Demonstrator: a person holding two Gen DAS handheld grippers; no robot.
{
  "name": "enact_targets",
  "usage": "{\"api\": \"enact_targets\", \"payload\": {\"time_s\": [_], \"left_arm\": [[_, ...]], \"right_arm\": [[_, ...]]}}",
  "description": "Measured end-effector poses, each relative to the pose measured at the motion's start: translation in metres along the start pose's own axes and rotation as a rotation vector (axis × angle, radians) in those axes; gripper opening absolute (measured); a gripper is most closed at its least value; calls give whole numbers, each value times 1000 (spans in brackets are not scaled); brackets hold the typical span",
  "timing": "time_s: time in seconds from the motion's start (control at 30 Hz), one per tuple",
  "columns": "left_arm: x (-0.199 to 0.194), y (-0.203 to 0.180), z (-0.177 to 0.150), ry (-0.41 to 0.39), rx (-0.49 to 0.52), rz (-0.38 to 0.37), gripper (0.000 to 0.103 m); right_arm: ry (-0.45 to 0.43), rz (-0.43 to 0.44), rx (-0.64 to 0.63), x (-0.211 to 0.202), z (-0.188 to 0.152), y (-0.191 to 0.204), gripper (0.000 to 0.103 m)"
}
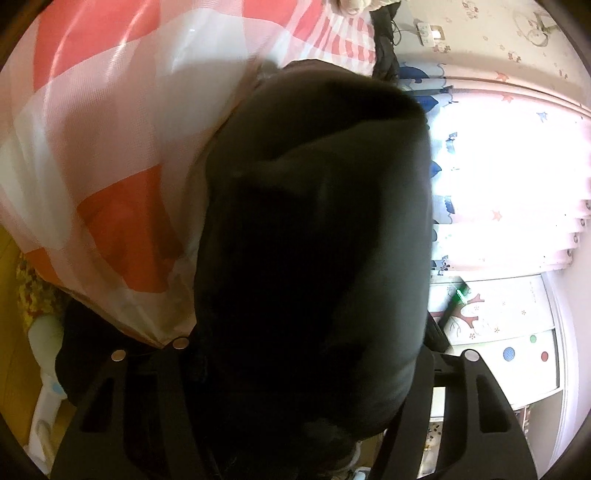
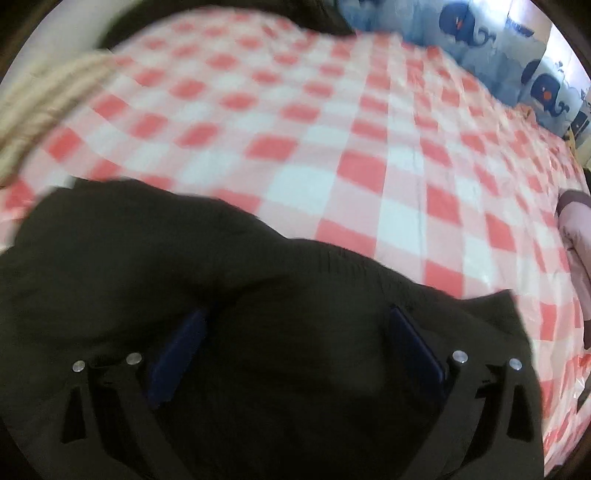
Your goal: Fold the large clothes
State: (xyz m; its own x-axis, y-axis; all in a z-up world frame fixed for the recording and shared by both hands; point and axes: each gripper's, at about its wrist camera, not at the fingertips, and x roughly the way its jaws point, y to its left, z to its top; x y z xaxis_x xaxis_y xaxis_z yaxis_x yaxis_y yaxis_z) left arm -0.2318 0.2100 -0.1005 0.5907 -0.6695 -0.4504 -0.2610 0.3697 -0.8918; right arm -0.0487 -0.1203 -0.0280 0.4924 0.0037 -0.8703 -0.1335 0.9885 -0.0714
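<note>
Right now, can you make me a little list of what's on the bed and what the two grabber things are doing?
surface: red-and-white checked cover
clothing: dark garment, bunched on the cover
left gripper: dark garment bulges between its fingers; grip cannot be told
right gripper: wide open over the garment, blue pads showing
background: whale-print curtain

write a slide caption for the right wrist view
Open right gripper over dark fabric garment on red-and-white checked bedspread.
</note>
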Motion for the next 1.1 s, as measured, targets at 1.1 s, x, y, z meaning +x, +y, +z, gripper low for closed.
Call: {"api": "enact_targets", "payload": {"time_s": [1.1], "left_arm": [[3, -11, 9, -86, -43, 2, 66]], "right_arm": [[-176, -42, -187, -102, -138, 68, 96]]}}
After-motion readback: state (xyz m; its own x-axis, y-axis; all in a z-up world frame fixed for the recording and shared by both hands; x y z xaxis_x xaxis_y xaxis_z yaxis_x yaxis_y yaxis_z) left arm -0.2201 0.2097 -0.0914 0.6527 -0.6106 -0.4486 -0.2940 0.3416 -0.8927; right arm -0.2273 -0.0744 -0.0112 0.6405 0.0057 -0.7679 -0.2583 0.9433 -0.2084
